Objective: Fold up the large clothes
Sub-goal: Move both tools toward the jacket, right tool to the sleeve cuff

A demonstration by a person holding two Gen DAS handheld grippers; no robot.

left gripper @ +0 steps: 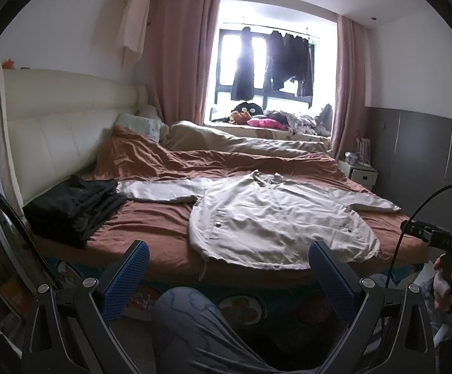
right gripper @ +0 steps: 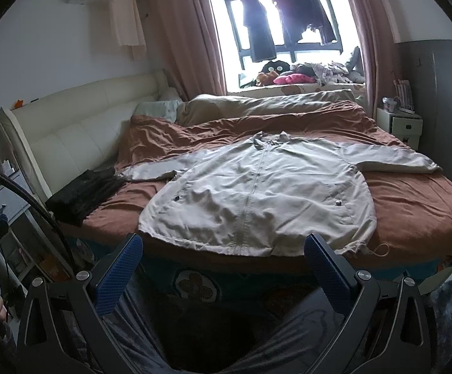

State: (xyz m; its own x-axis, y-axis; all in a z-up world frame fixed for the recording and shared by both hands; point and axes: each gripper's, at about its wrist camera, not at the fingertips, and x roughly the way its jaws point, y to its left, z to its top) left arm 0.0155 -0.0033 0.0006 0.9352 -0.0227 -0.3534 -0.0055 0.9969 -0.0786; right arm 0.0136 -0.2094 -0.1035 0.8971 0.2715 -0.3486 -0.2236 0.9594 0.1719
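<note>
Flat on bed (right gripper: 412, 205): beige jacket (right gripper: 257, 193), sleeves spread.
Left gripper (left gripper: 229, 258) and right gripper (right gripper: 222, 249) jaws stood apart, holding nothing.

The jacket (right gripper: 257, 193) lies flat on the bed (right gripper: 412, 205) directly ahead of you, hem at the near edge, collar toward the far window (right gripper: 288, 31), one sleeve out to each side. Left of it, touching the left sleeve's cuff, a pile of clothes (right gripper: 82, 193) sits on the bed beside the headboard (right gripper: 79, 124); a nightstand (right gripper: 403, 127) stands off the far right corner. Your left gripper (left gripper: 229, 257) and right gripper (right gripper: 222, 249) hang in front of the bed's near edge, fingers apart, your knees below them.
</note>
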